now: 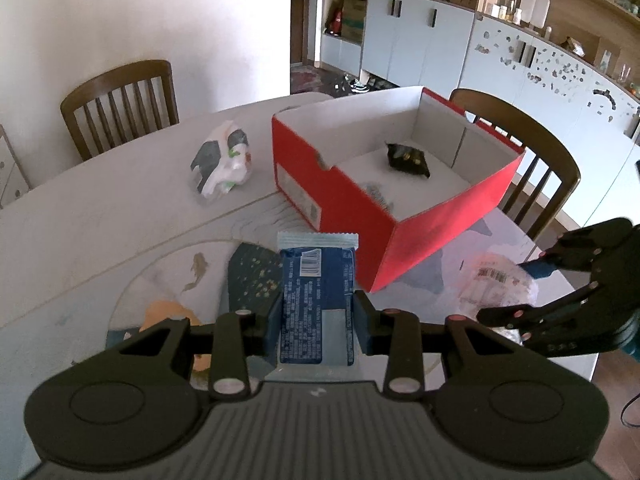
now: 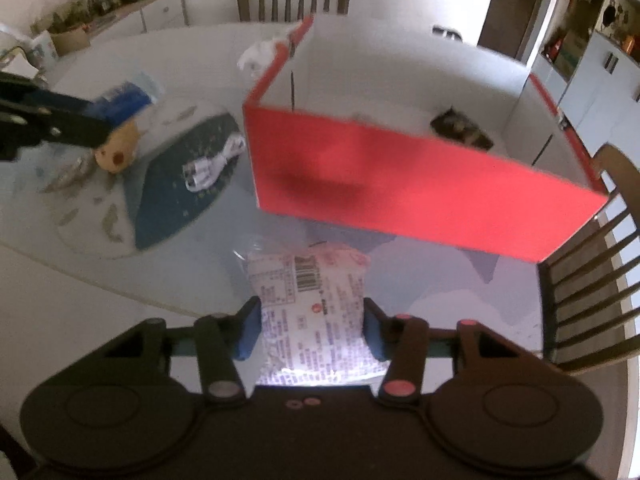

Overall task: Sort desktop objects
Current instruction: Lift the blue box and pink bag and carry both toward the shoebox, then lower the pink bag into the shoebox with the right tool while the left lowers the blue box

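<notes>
While both grippers hold packets, the red box stands on the bench.
Left gripper fingers grip a blue packet; right gripper fingers press a white packet.

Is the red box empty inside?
No. In the left wrist view, a small dark snack packet lies on the white floor of the open red box.
</notes>
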`<act>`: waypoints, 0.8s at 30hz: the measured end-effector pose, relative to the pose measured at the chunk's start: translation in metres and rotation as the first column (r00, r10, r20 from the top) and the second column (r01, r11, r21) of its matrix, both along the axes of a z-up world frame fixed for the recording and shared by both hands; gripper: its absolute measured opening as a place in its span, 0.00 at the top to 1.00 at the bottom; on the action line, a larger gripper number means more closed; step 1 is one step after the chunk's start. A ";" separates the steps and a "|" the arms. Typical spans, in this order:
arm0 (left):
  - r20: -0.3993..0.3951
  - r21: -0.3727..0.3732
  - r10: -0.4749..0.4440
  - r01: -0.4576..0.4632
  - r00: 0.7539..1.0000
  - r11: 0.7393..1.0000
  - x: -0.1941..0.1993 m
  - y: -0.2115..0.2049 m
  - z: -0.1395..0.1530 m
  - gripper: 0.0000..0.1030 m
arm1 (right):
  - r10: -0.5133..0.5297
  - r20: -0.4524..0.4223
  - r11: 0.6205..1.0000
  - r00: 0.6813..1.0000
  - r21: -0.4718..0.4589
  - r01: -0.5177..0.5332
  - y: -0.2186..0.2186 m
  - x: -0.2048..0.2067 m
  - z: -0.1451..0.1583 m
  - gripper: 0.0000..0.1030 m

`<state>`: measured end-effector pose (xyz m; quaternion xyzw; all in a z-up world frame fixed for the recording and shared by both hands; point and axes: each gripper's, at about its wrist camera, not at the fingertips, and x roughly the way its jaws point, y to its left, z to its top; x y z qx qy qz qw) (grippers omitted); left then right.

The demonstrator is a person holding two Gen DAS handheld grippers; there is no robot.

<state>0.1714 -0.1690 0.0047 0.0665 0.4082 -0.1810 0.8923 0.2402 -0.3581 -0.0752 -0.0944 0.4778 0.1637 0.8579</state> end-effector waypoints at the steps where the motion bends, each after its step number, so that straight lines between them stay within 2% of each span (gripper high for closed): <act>1: 0.003 -0.001 -0.003 0.003 1.000 1.000 0.000 -0.003 0.002 0.66 | -0.002 0.006 1.000 1.000 0.004 0.002 -0.002 0.000 0.006 0.50; 16: 0.049 0.002 -0.034 0.034 0.998 0.999 0.009 -0.043 0.025 0.66 | 0.002 0.075 0.997 0.997 0.081 -0.008 -0.032 0.017 0.065 0.50; 24: 0.068 0.009 -0.059 0.059 0.996 0.998 0.022 -0.067 0.037 0.66 | -0.006 0.108 0.995 0.994 0.099 -0.005 -0.046 0.037 0.084 0.50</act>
